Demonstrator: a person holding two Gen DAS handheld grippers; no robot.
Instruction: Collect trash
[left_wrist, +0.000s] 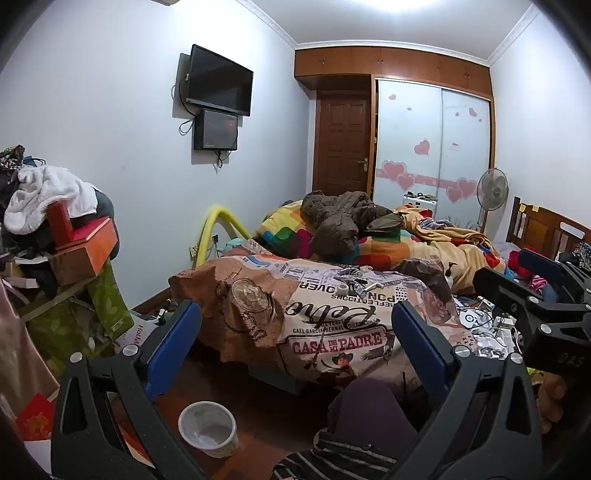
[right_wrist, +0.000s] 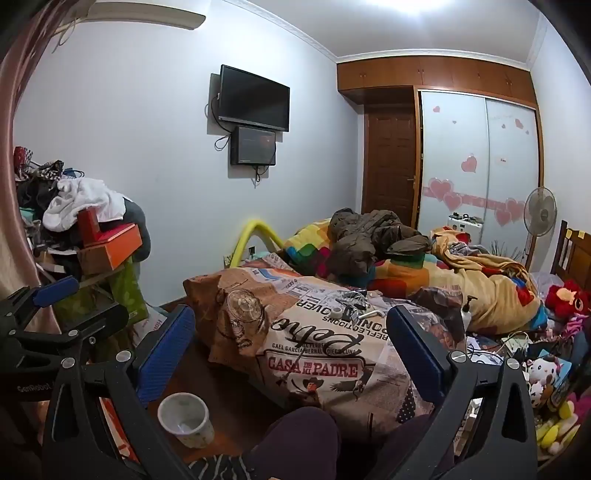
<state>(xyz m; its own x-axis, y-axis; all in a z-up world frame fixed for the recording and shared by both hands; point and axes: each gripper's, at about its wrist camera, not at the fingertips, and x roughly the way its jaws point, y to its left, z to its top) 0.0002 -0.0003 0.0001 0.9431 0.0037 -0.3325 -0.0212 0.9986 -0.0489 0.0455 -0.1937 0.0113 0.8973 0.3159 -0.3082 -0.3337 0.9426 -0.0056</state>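
Left gripper: the left gripper (left_wrist: 293, 343) has its blue-padded jaws spread wide with nothing between them; it hangs over the near foot corner of the bed, aimed slightly downward.
Right gripper: the right gripper (right_wrist: 291, 350) is likewise spread wide and empty, beside the left one, facing the same near end of the bed.
Bin: a small white round pail with a pale liner (left_wrist: 208, 428) stands on the brown wooden floor just off the bed's near edge, below the left gripper's left finger.
Trash: small scraps, a little white tape roll (right_wrist: 337, 311) and some crumpled silvery bits (left_wrist: 349, 275) lie on top of the printed brown-and-cream poster-pattern quilt (left_wrist: 332, 332), toward the middle of the bed, well apart from both grippers. Which of them counts as trash I cannot tell for sure.
Risk, wrong pick: cables and small devices (left_wrist: 487, 325) crowd the right edge of the bed; a grab there could take something that is no trash.
Risk, fabric: the quilt is soft and rumpled, so closing low on a scrap would likely pinch cloth too and drag the cover.
Risk, drop: the pail's mouth is narrow and sits low; a release from over the bed edge could miss onto the floor.
Risk, knock: the person's dark-clad knee (right_wrist: 295, 432) is close beside the pail, and a finger sweeping down could tip it.
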